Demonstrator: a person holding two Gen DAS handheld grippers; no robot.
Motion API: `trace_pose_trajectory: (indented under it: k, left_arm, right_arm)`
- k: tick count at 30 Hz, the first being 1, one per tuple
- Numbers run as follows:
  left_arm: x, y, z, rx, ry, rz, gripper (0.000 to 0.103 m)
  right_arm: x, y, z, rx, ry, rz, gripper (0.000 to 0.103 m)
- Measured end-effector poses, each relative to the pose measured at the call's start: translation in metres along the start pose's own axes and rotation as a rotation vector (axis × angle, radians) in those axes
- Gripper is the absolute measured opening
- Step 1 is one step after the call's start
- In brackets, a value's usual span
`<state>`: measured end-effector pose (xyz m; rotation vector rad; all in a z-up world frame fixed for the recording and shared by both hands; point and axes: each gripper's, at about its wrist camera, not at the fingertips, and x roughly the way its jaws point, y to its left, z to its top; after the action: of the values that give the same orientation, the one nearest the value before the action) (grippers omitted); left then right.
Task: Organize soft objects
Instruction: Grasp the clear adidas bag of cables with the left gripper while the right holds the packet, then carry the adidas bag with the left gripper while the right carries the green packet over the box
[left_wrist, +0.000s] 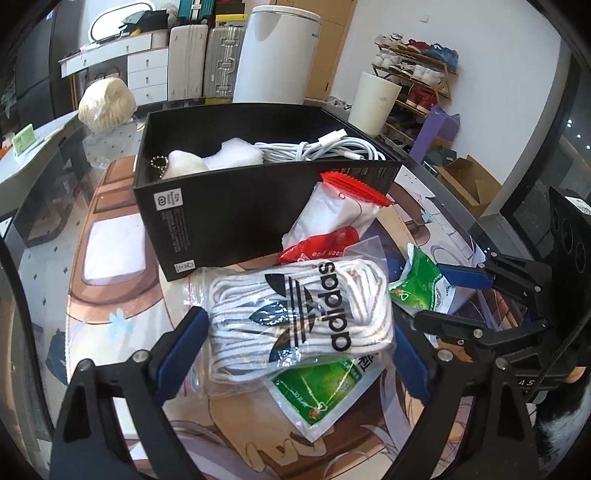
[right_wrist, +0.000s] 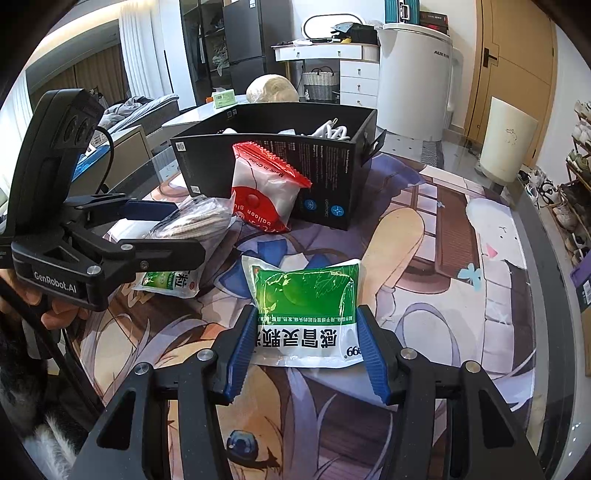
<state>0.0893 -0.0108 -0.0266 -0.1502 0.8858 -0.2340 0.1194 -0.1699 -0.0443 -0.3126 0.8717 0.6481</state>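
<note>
A: A clear zip bag of white laces (left_wrist: 301, 321), printed with a black trefoil logo, lies on the table (left_wrist: 110, 295), on its illustrated mat, just in front of the black box (left_wrist: 229, 210). The left hand-held gripper (left_wrist: 295, 354) straddles it, blue pads on either side. The left pad meets the bag's plastic edge; whether the right pad touches cannot be told, so the jaws read as apart rather than clamped.

B: And the green packets?

A: One green-and-white sachet (left_wrist: 325, 395) sticks out from under the lace bag, toward the table's near edge. A second green sachet (right_wrist: 306, 314) lies to the right of that, between the fingers of the right hand-held gripper (right_wrist: 306, 354), which is clamped on its lower half, both ribbed blue pads (right_wrist: 242, 350) pressed against the packet's sides.

B: What leans on the box?

A: A white pouch with a red serrated top (right_wrist: 266, 184) stands tilted against the box's front wall, its red lower end resting on the mat beside the lace bag.

B: Inside the box?

A: A coiled white cable (left_wrist: 325, 149) on the right side, white plush pieces (left_wrist: 207, 160) on the left, with a bead chain (left_wrist: 159, 164) at the left wall.

B: Beyond the table?

A: A white cylindrical appliance (left_wrist: 275, 55), a white drawer unit (left_wrist: 146, 72), a pale bin (left_wrist: 375, 103) and a shoe rack (left_wrist: 417, 74) against the far wall.
</note>
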Motion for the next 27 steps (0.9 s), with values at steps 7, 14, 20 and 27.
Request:
trace_pose_trajectory:
  k: [7,14,20,27]
  left_arm:
    - [-0.008,-0.003,-0.002,0.016,-0.039,0.009,0.086]
    - [-0.023,-0.007,-0.008,0.037,-0.101,0.042,0.086]
    - [-0.04,-0.005,-0.012,0.033,-0.157,0.068,0.086]
    - [-0.061,-0.002,-0.008,0.03,-0.233,0.086,0.087]
  right_arm:
    - [-0.002,0.0,0.001,-0.001,-0.012,0.001,0.054]
    - [-0.011,0.006,0.004,-0.024,-0.052,0.005,0.054]
    - [-0.022,0.014,0.009,-0.047,-0.1,0.005,0.054]
    - [-0.04,0.015,0.02,-0.033,-0.188,-0.01,0.054]
